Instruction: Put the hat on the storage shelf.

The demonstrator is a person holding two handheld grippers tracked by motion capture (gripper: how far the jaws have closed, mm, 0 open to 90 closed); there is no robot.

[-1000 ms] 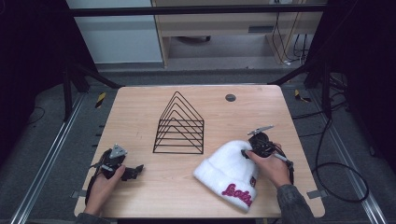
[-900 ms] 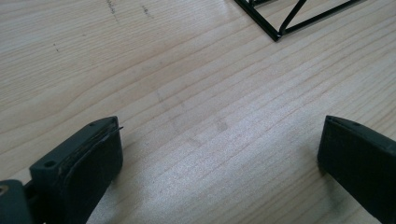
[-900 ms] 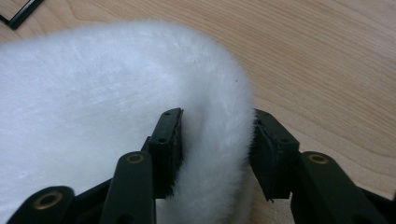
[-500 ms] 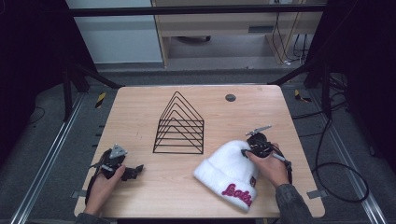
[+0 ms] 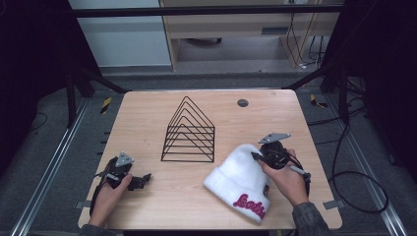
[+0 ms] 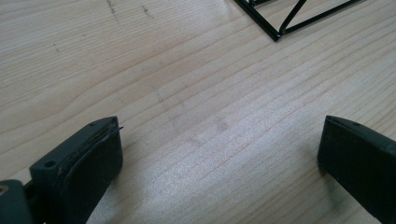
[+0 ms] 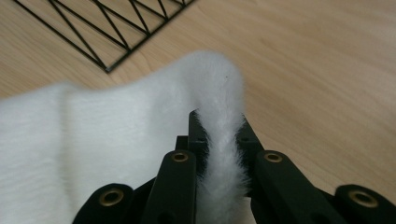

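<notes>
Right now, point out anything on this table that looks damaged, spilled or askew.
Nothing stands out. The wire rack stands upright, the white beanie lies by it, a fold pinched in the right gripper. The left gripper hangs open over bare wood.

High view: fixed overhead, facing forward and down, far enough to take in the whole desk (image 5: 147, 113) and surrounding floor. Left gripper view: very low and close over the bare desktop near the front-left corner, looking toward a corner of the wire rack (image 6: 280, 28). Right gripper view: close along its jaws, toward the white hat (image 7: 140, 121) and the rack's base. All three views share the wire rack and desktop
</notes>
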